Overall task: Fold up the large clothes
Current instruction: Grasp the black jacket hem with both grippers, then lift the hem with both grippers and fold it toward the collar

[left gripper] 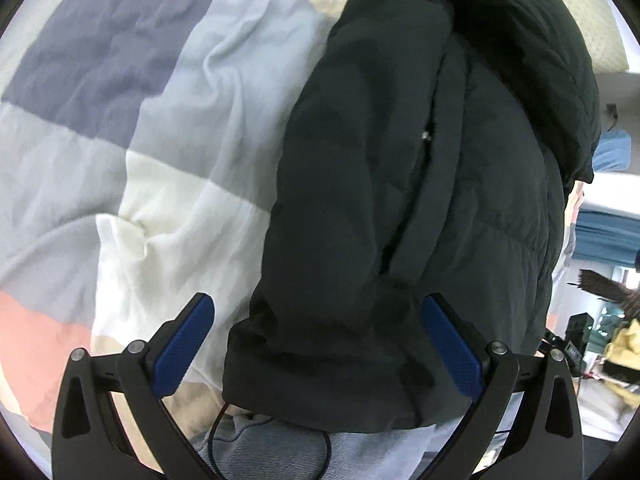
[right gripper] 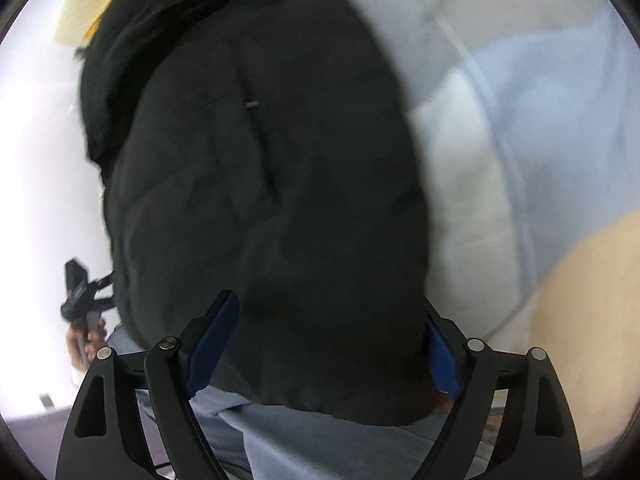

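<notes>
- A black puffer jacket fills centre frame, its hem at the lower edge. Both the left gripper and the right gripper stand wide open, holding nothing.
- Best practice, arguably: pinch both hem corners evenly before folding.
- Beneath lies a patchwork quilt, left of frame; cluttered room at far right.

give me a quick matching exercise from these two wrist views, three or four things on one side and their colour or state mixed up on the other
Things:
1. puffy quilted jacket
2. patchwork quilt
3. left gripper
4. ribbed pads on the gripper fingers

Colour or state:
A. blue
B. black, lying folded lengthwise
C. jaws spread wide, straddling the jacket hem
D. navy, pale blue, cream and salmon blocks

Pairs: 1-B, 2-D, 3-C, 4-A
</notes>
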### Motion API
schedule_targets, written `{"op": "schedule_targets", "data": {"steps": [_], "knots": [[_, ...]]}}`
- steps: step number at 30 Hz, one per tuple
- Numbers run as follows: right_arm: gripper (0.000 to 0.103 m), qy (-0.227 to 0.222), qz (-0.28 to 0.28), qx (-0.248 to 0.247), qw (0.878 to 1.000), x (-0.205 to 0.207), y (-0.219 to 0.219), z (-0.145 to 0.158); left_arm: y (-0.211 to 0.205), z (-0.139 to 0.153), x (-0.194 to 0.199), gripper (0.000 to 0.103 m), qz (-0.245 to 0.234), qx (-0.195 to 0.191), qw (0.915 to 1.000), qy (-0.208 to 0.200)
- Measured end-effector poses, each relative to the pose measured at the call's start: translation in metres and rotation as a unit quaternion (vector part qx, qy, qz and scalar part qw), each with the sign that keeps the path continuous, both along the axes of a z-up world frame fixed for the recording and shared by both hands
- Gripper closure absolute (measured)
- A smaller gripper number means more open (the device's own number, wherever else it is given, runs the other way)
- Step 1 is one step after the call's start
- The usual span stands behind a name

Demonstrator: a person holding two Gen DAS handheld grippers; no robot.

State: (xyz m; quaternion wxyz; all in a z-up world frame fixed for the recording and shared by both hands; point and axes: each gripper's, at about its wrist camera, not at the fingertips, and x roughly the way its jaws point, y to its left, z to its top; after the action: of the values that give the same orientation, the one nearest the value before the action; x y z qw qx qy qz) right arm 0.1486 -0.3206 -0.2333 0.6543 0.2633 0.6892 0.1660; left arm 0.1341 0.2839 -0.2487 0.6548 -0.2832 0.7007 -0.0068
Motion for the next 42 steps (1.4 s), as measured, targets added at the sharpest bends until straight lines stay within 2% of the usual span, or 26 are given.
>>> {"op": "schedule_targets", "data": {"steps": [5,7,9,12,14,16,20,24,26,28,31,33,35,37,40,42], "knots": [[0.017,-0.06,0.014,0.074,0.995,-0.002,0.008,0.022,0.014,-0.024,-0.004,0.0,0.014,-0.039,0.9986,0.033],[0.017,-0.077,0.016,0.105,0.991,-0.003,0.006,0.029,0.018,-0.032,-0.003,0.0,0.016,-0.039,0.9981,0.045],[0.017,-0.077,0.015,0.113,0.991,-0.002,0.006,0.029,0.017,-0.038,0.0,0.0,0.011,-0.031,0.9981,0.053],[0.017,-0.055,0.012,0.085,0.995,-0.002,0.003,0.021,0.006,-0.042,0.012,0.0,-0.024,-0.025,0.9979,0.055],[0.017,-0.033,0.023,0.038,0.998,-0.003,0.008,0.016,0.001,-0.047,0.015,0.0,-0.042,-0.016,0.9964,0.071],[0.017,-0.021,0.032,0.013,0.999,-0.006,0.007,0.013,-0.002,-0.052,0.015,0.0,-0.05,-0.015,0.9952,0.082],[0.017,0.002,0.048,-0.002,0.999,-0.003,0.012,0.006,-0.01,-0.054,0.016,0.002,-0.073,-0.038,0.9935,0.078],[0.017,-0.011,0.066,0.024,0.997,0.0,0.013,0.006,-0.015,-0.049,0.016,0.012,-0.088,-0.065,0.9919,0.065],[0.017,-0.036,0.072,0.057,0.995,-0.001,0.012,0.014,-0.02,-0.046,0.016,0.02,-0.097,-0.078,0.9907,0.054],[0.02,-0.046,0.078,0.063,0.994,-0.004,0.013,0.018,-0.023,-0.043,0.014,0.033,-0.106,-0.092,0.9892,0.042],[0.038,-0.06,0.093,0.033,0.993,-0.006,0.019,0.021,-0.027,-0.037,0.012,0.048,-0.123,-0.09,0.9881,0.023],[0.07,-0.069,0.101,0.012,0.992,-0.003,0.024,0.02,-0.031,-0.03,0.012,0.059,-0.134,-0.088,0.9871,0.005],[0.088,-0.081,0.105,-0.015,0.991,-0.003,0.03,0.023,-0.035,-0.021,0.017,0.07,-0.14,-0.072,0.9875,-0.008],[0.091,-0.095,0.108,-0.027,0.989,-0.004,0.038,0.027,-0.034,-0.007,0.025,0.085,-0.141,-0.059,0.988,-0.019],[0.094,-0.13,0.114,-0.043,0.984,-0.009,0.046,0.043,-0.041,0.01,0.023,0.09,-0.135,-0.04,0.9889,-0.047],[0.095,-0.152,0.113,-0.049,0.981,-0.013,0.047,0.058,-0.047,0.02,0.019,0.091,-0.116,-0.047,0.9903,-0.061]]}}
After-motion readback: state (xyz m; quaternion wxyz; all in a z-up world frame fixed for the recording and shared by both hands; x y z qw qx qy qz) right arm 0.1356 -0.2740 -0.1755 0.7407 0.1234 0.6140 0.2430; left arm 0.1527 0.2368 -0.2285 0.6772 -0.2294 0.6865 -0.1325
